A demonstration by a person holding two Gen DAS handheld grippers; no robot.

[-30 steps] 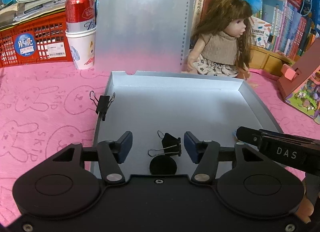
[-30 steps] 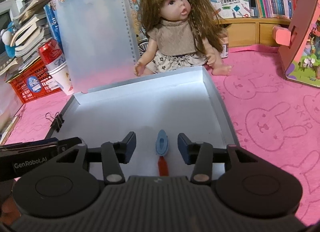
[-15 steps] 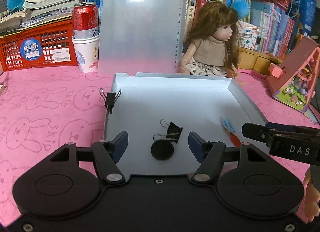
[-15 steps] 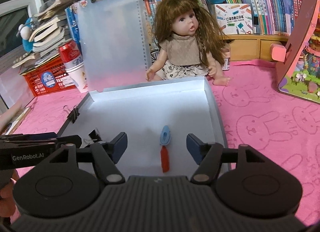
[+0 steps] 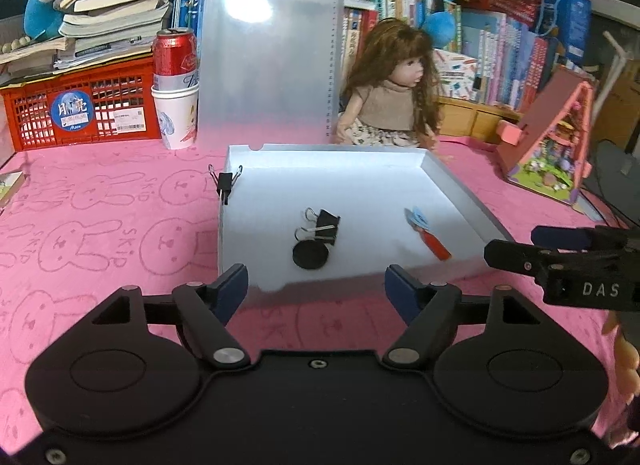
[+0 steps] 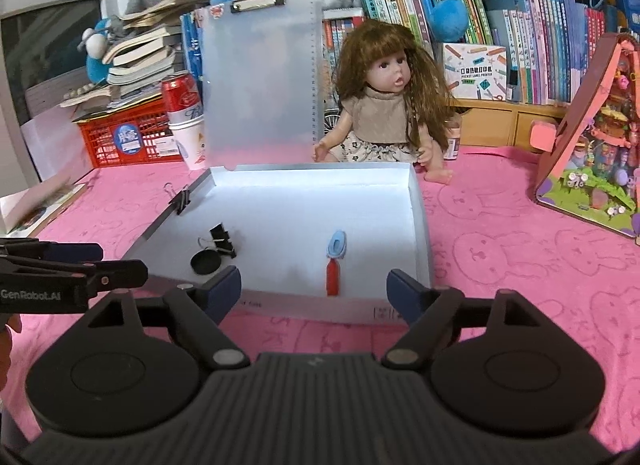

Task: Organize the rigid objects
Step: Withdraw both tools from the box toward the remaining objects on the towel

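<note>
Ahead of your right gripper [image 6: 314,285], spread and empty, the small red-and-blue plastic tool [image 6: 333,265] lies inside the shallow white box [image 6: 420,225], long axis pointing away (left gripper [image 5: 316,285], equally spread, sits farther off).

A pink bunny-print cloth [image 6: 520,249] covers the table, backed by a wooden shelf [image 6: 500,121] of books [image 6: 540,49], with a dark window [image 6: 52,37] at the left.
</note>
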